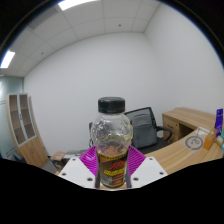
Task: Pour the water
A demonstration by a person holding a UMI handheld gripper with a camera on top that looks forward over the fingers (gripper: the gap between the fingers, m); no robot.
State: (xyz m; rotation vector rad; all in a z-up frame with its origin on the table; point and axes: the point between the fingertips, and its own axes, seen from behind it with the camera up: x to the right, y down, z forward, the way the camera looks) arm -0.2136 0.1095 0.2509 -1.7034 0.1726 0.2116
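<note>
Gripper (113,172) pads (91,160) clamp one clear, black-capped bottle (112,140), held upright between them, raised above counter level. Cap on: it probably must come off before tilting; tilt slowly then. Beyond: one office chair (146,125), one wooden counter (190,120). No receiving cup visible.

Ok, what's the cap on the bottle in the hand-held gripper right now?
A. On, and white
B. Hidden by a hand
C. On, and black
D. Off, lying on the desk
C: the bottle, between the hand-held gripper's purple pads, wears a black cap.
</note>
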